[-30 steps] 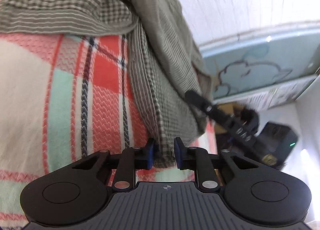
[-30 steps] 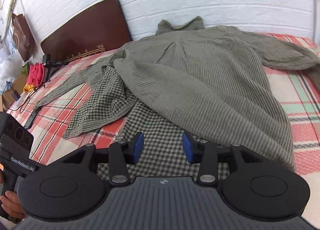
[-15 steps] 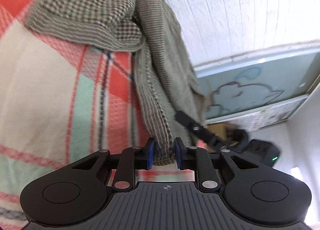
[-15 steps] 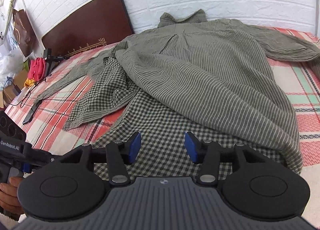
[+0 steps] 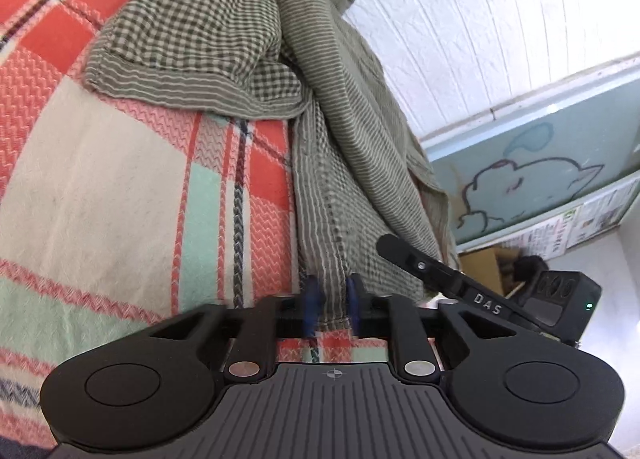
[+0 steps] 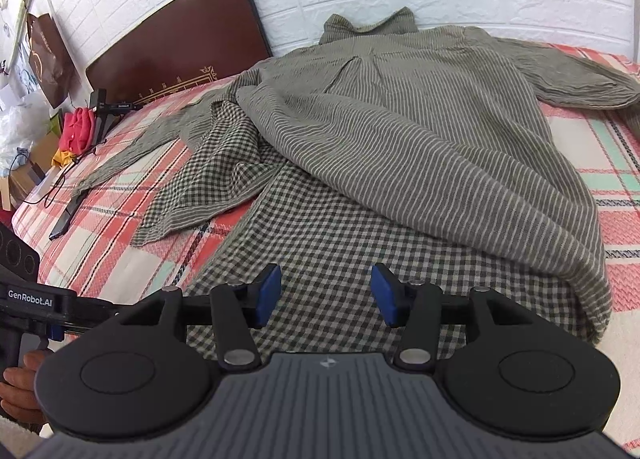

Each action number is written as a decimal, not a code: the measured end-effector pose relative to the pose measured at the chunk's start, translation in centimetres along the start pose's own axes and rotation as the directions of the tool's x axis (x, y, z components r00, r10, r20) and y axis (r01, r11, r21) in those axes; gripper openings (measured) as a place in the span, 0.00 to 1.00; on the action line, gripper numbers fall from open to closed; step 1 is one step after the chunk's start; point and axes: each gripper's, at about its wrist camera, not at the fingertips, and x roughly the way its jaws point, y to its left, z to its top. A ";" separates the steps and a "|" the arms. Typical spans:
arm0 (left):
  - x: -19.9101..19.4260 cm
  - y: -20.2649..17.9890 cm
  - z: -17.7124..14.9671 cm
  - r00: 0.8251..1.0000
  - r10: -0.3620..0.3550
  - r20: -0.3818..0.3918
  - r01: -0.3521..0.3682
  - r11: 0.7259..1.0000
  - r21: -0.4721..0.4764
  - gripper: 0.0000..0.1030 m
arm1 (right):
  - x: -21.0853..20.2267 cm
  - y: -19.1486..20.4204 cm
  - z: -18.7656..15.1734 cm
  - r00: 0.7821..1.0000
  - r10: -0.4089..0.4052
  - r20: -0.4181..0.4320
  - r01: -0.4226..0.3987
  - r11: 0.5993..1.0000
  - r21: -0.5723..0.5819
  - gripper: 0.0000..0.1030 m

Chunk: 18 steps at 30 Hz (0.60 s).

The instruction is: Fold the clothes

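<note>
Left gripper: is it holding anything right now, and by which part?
Yes. The left gripper has just closed on the shirt, pinching the hem at its bottom edge. The right gripper is open above the checked fabric, holding nothing.

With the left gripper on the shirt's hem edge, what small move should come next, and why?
Probably close the right gripper on the checked hem beneath it. The left gripper has just closed on the edge of the shirt, cloth between its pads, while the right one's jaws stand open over the fabric, holding nothing. Lifting to fold likely needs both ends of the hem gripped.
</note>
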 end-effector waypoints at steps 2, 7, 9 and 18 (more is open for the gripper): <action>-0.3 -0.9 -0.3 0.998 0.058 0.021 -0.059 0.998 0.038 0.02 | -0.3 -0.1 -0.2 1.000 0.002 -0.006 -0.002 1.000 0.002 0.53; 0.0 -5.0 -1.4 0.966 0.249 0.064 -0.256 0.920 0.296 0.01 | -0.8 -0.3 -0.6 1.000 0.010 -0.021 -0.010 1.000 0.006 0.54; 0.3 -5.6 -1.6 0.962 0.266 0.057 -0.269 0.899 0.344 0.03 | -0.7 -0.4 -0.7 1.000 0.009 -0.026 -0.009 1.000 0.001 0.54; -1.3 -5.4 -1.6 0.963 0.266 0.042 -0.263 0.899 0.350 0.51 | -1.8 -1.9 -0.6 0.999 -0.050 -0.014 0.049 0.999 -0.006 0.54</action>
